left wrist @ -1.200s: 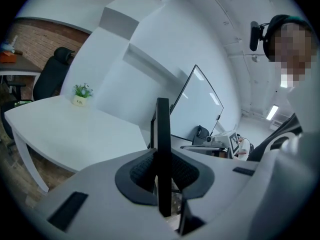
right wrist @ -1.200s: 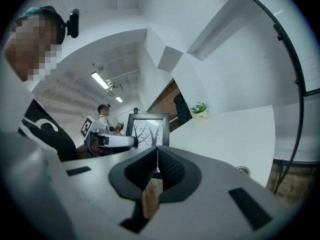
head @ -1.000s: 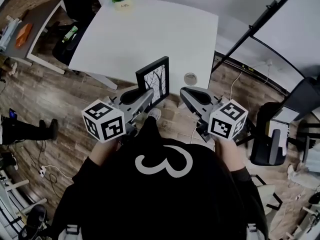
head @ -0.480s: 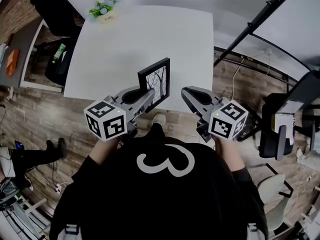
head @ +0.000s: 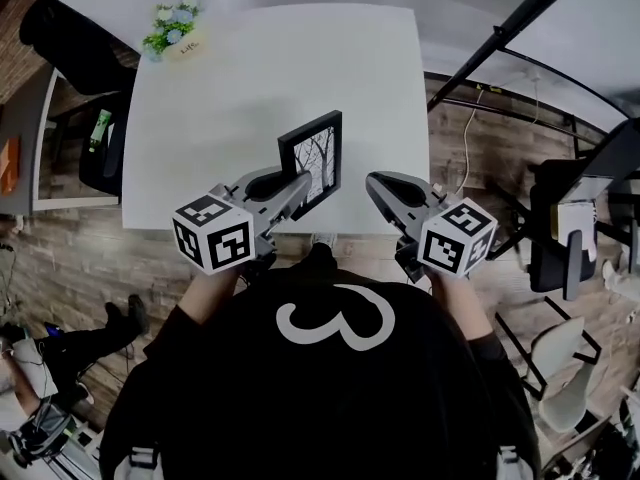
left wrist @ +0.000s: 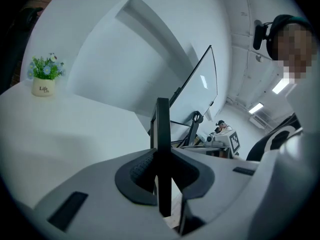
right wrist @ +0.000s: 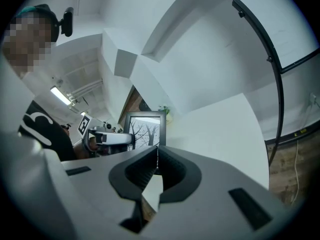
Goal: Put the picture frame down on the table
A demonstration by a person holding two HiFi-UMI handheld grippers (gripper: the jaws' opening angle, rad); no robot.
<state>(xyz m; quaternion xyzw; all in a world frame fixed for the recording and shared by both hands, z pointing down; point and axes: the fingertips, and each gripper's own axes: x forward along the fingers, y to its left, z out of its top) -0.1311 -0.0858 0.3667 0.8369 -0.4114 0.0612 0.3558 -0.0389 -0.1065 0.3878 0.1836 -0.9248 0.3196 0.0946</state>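
A black picture frame (head: 313, 162) with a bare-tree print is held upright over the near edge of the white table (head: 270, 78). My left gripper (head: 298, 183) is shut on the frame's lower left edge. In the left gripper view the frame (left wrist: 162, 149) shows edge-on, clamped between the jaws. My right gripper (head: 378, 187) hovers to the right of the frame, shut with nothing in it. From the right gripper view the frame (right wrist: 144, 131) faces me, with the left gripper (right wrist: 107, 138) beside it.
A small potted plant (head: 171, 30) stands at the table's far left corner. A black stand pole (head: 500, 38) runs diagonally at the right. Chairs (head: 565, 230) and a dark desk (head: 60, 118) flank the table on the wood floor.
The person has stepped toward the table. The frame and both grippers now hang over the table's near edge instead of the floor. The grip on the frame is unchanged.
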